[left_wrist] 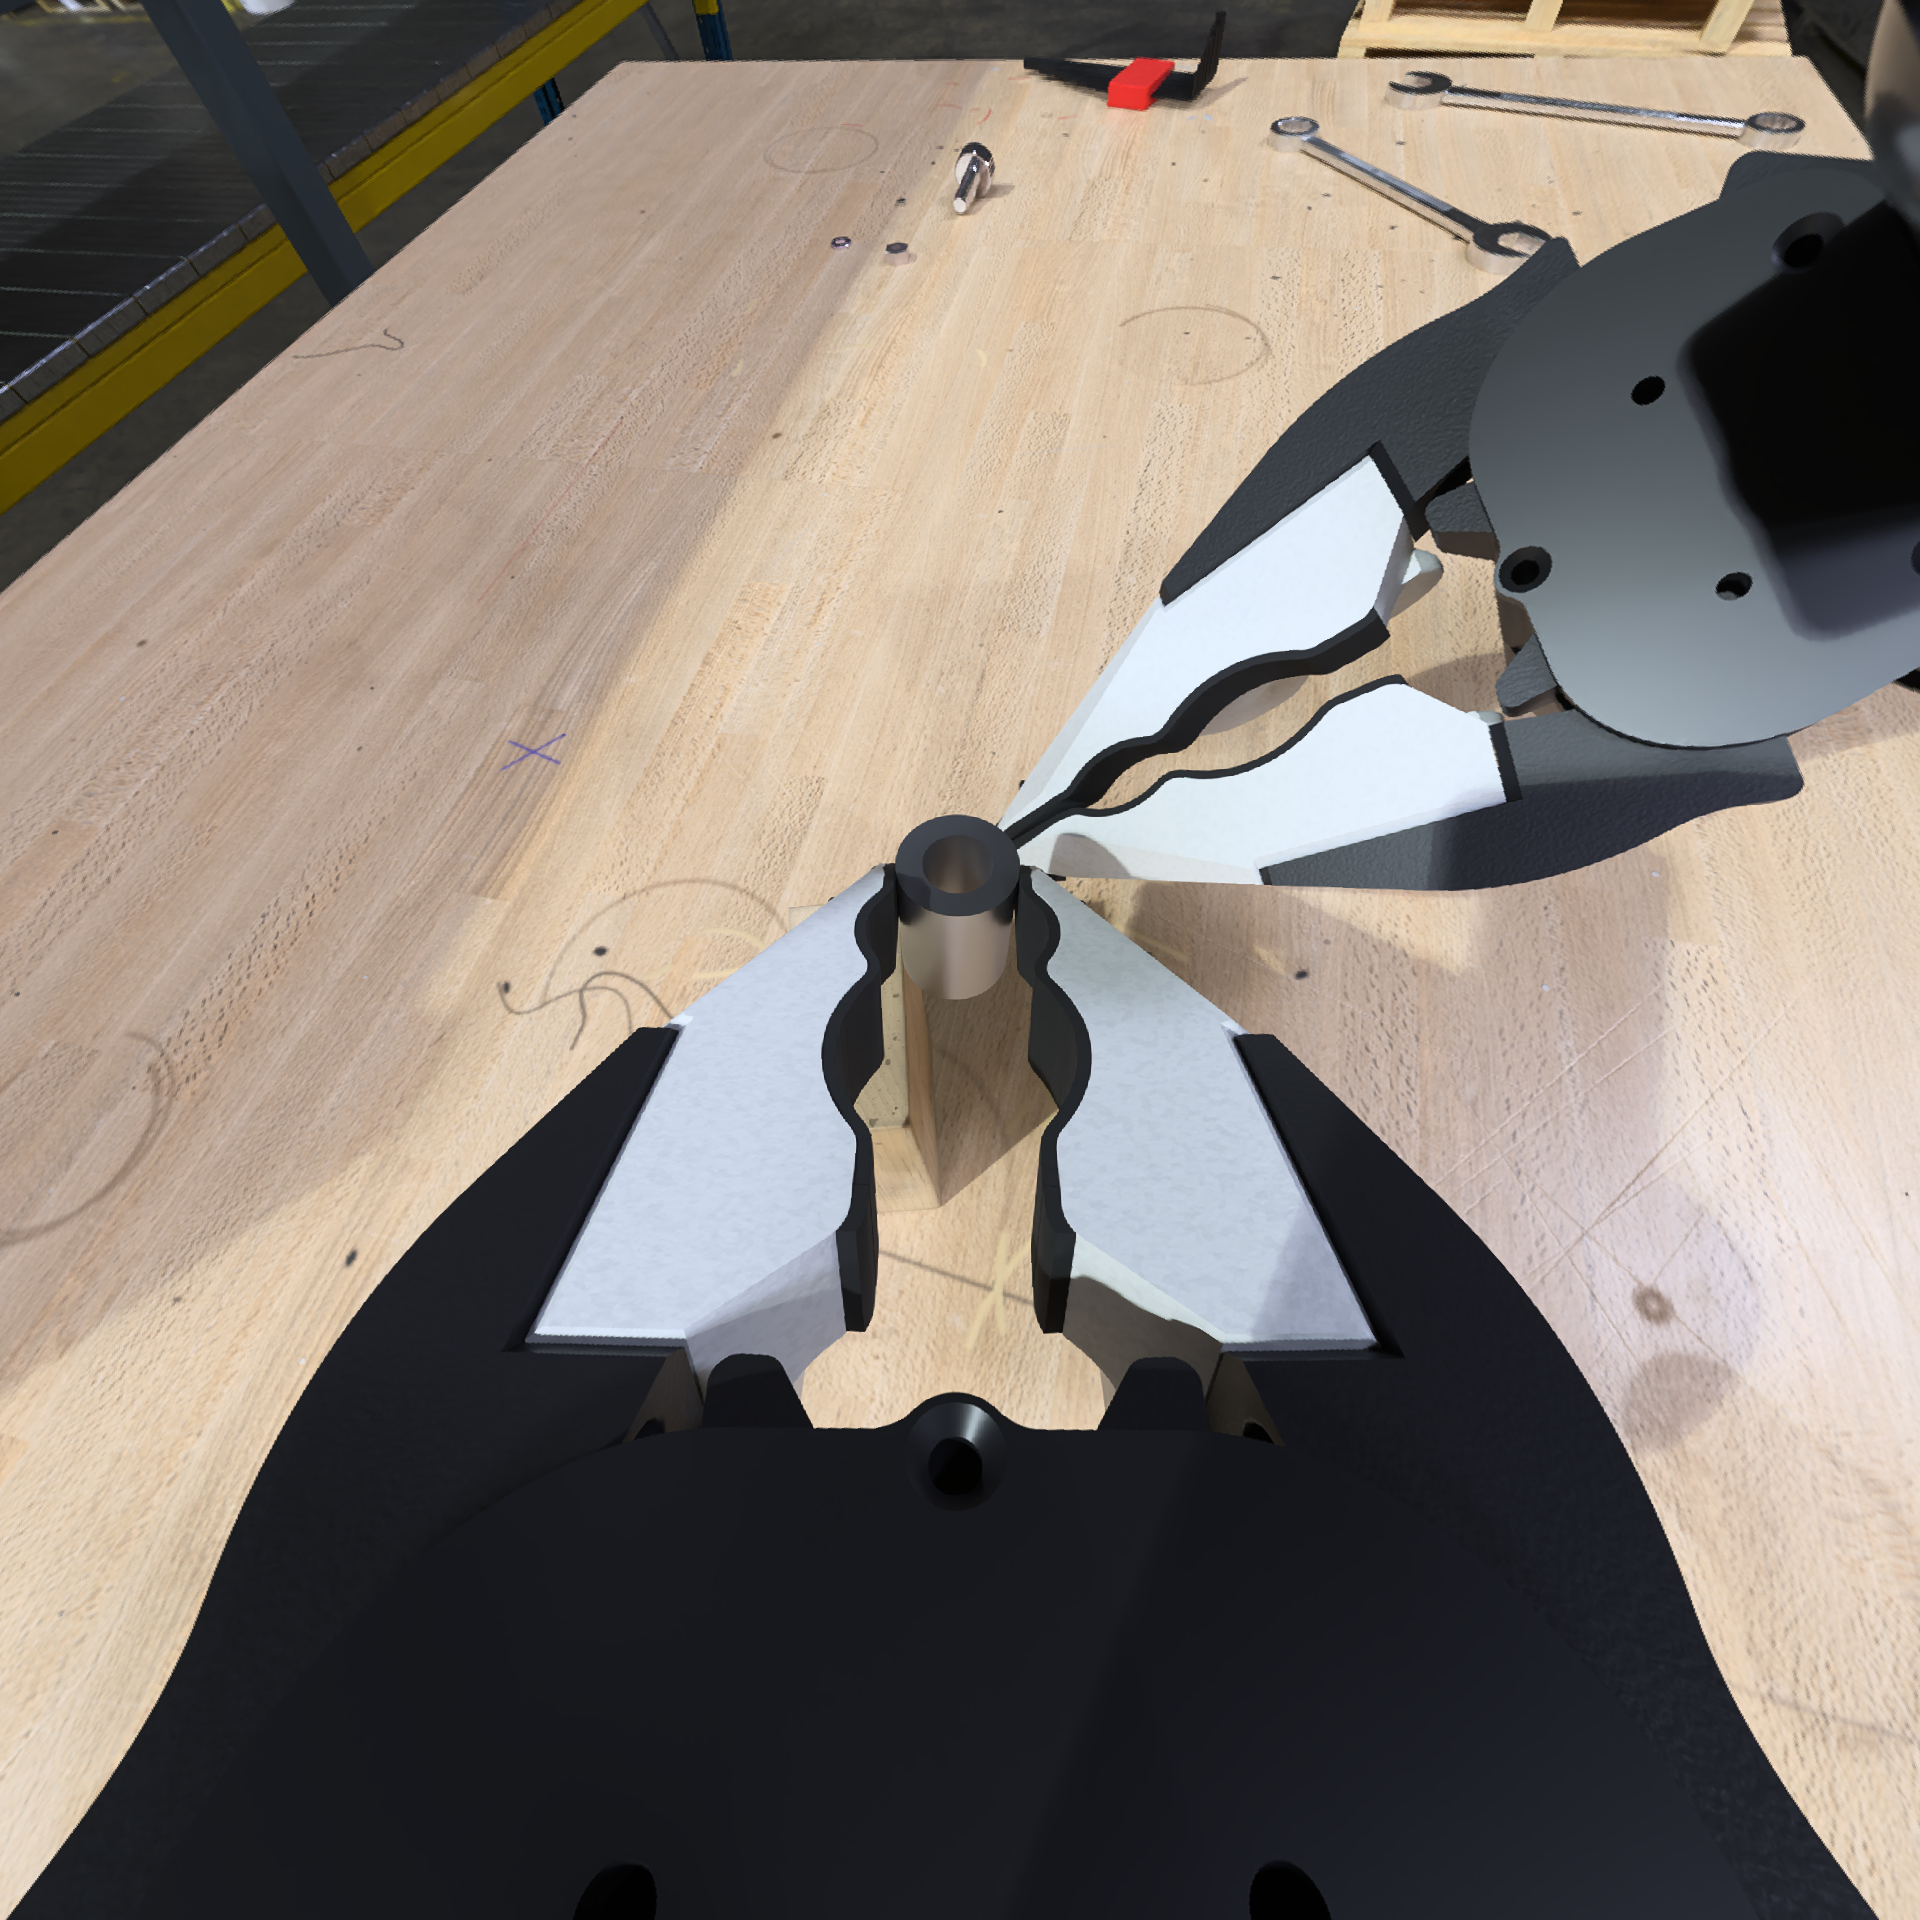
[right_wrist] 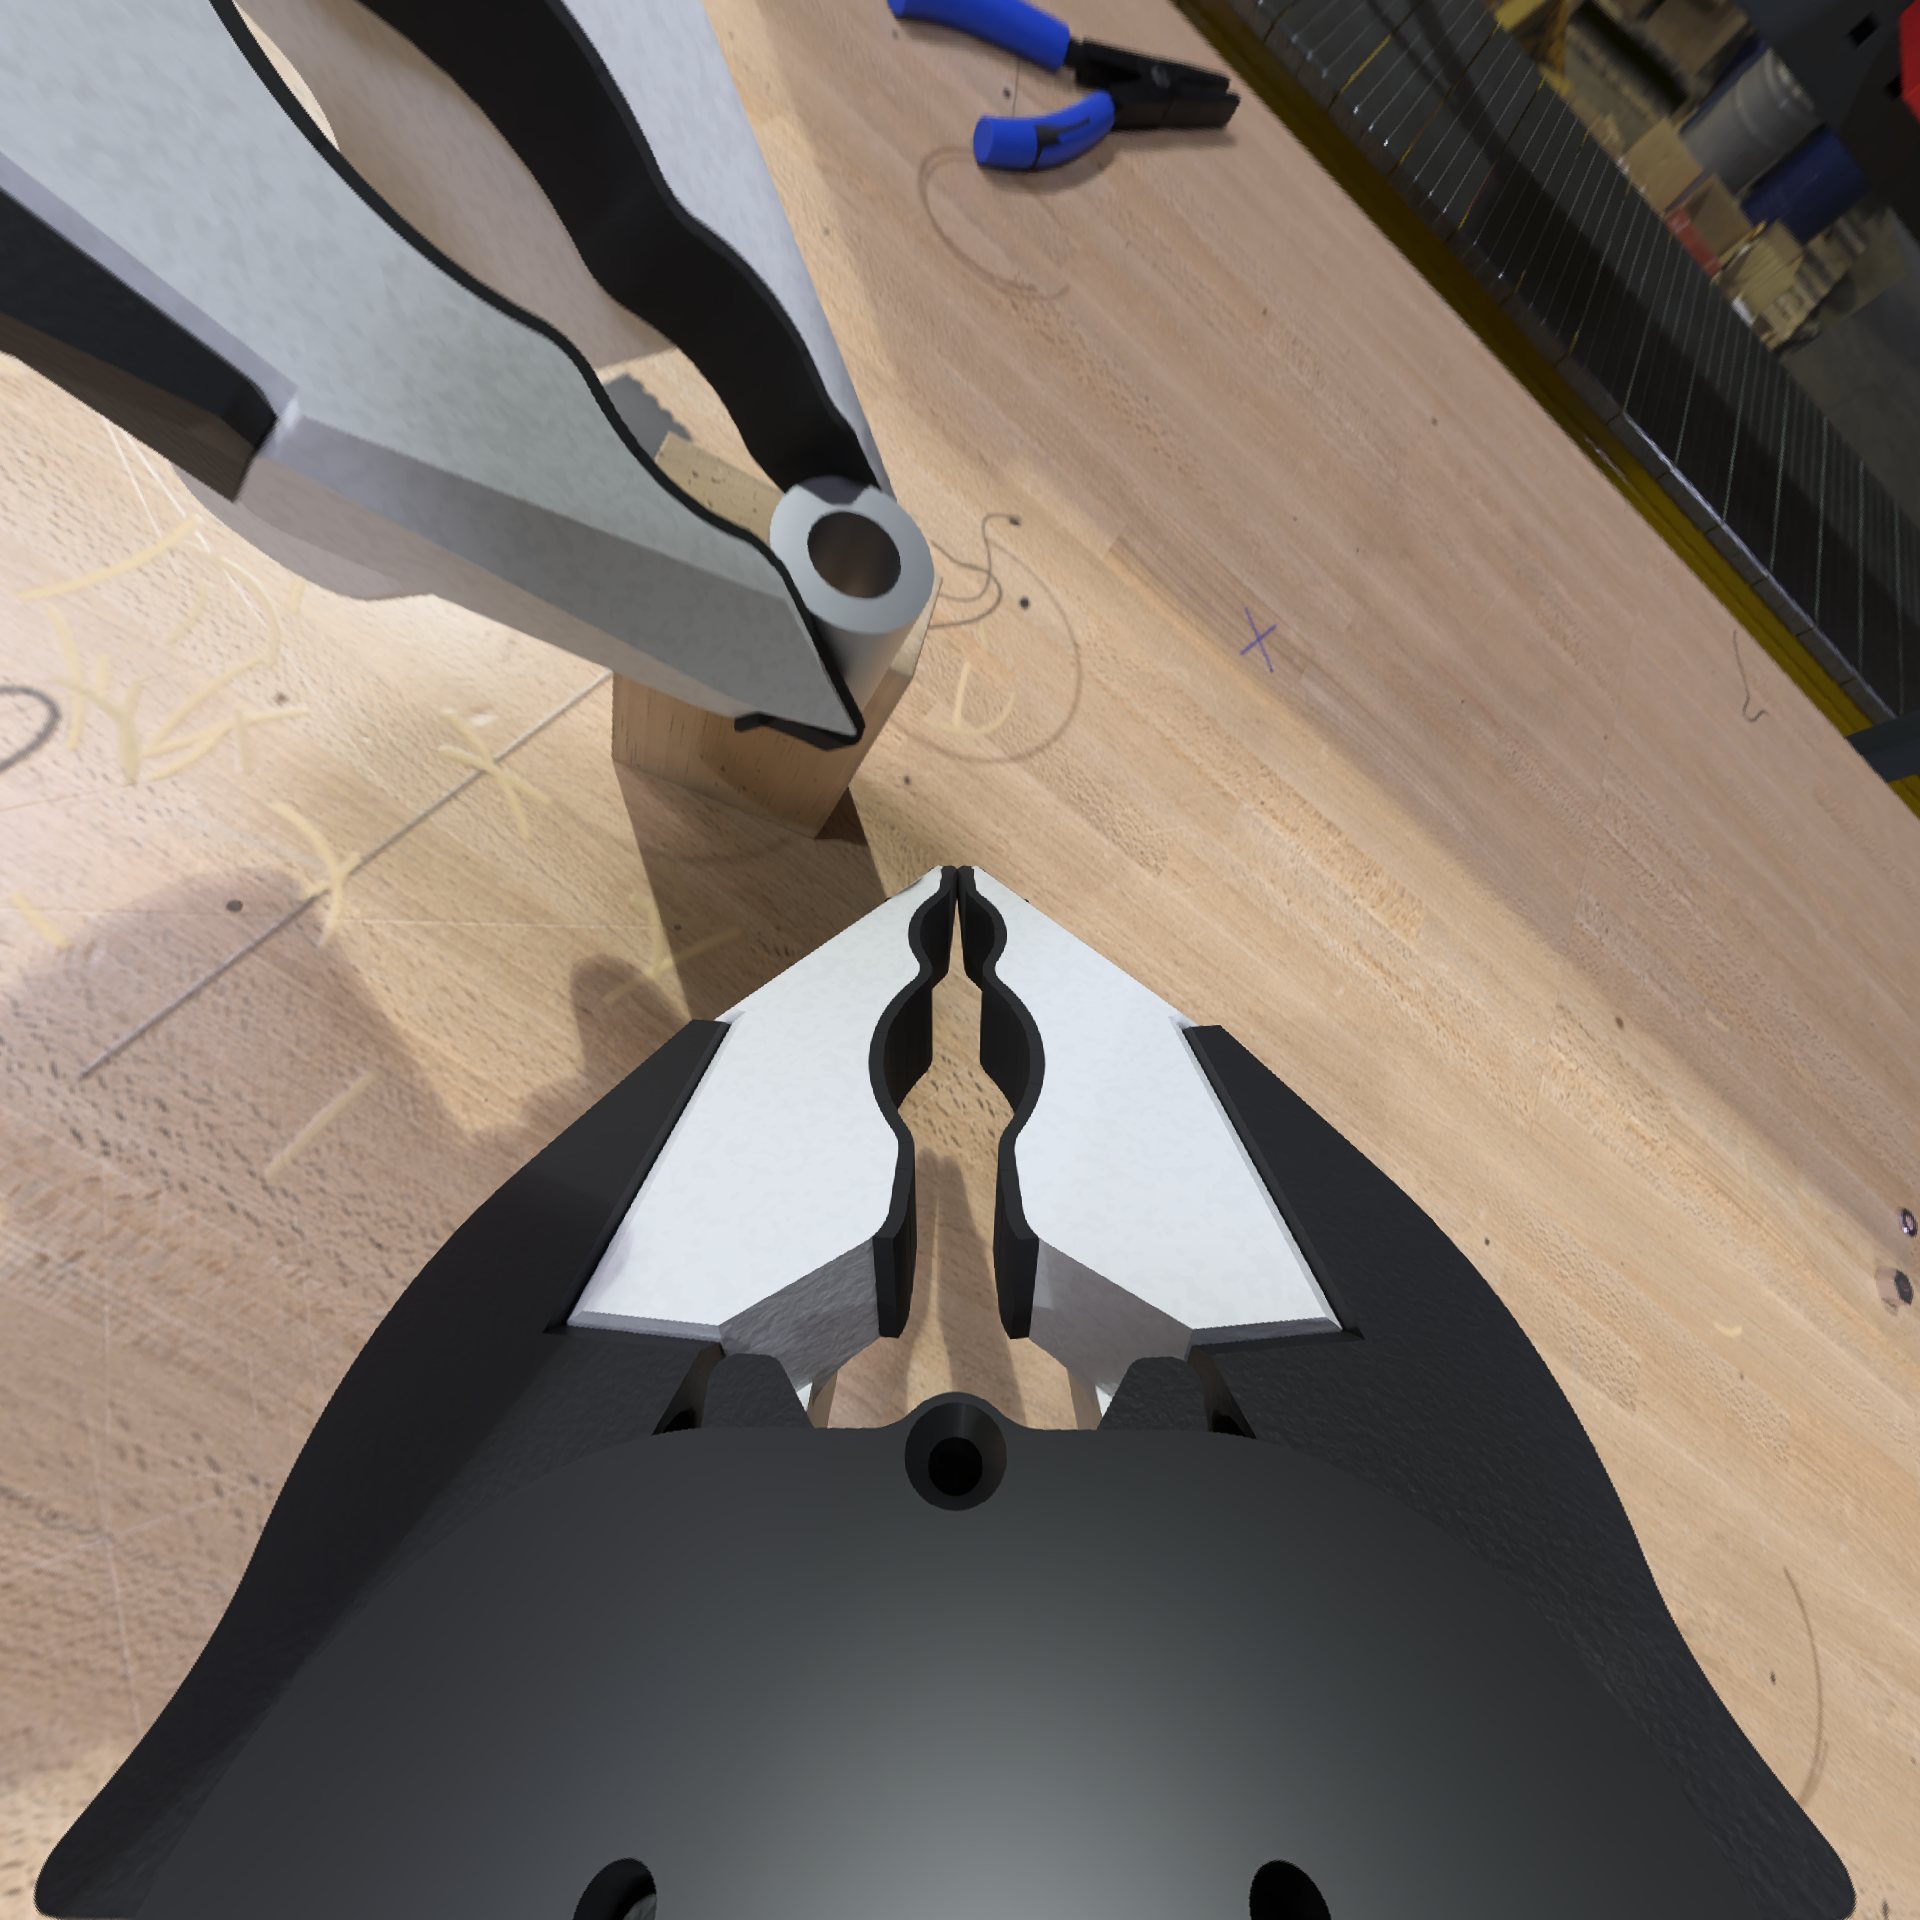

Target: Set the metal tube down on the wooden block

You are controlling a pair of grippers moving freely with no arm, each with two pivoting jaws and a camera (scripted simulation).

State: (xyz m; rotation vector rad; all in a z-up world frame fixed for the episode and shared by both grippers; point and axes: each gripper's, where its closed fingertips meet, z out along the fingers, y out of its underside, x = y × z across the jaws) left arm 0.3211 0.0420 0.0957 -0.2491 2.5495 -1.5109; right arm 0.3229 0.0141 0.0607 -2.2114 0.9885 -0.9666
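My left gripper (left_wrist: 956, 896) is shut on the metal tube (left_wrist: 954, 940), a short grey cylinder with a hollow bore, and holds it upright at its fingertips. The wooden block (left_wrist: 971, 1101) stands on the bench right under the tube. I cannot tell whether the tube touches it. In the right wrist view the tube (right_wrist: 854, 582) sits over the far top corner of the block (right_wrist: 727, 753), with the left gripper (right_wrist: 858, 597) coming in from the upper left. My right gripper (right_wrist: 954, 878) is shut and empty, its tips just short of the block. It also shows in the left wrist view (left_wrist: 1023, 826), beside the tube.
On the far side of the wooden bench (left_wrist: 623, 520) lie two wrenches (left_wrist: 1392, 182) (left_wrist: 1590, 104), a red piece on a black bracket (left_wrist: 1138, 83), a bolt (left_wrist: 971, 177) and small nuts (left_wrist: 899, 251). Blue-handled pliers (right_wrist: 1060, 94) lie beyond the block. The bench edge runs along the left.
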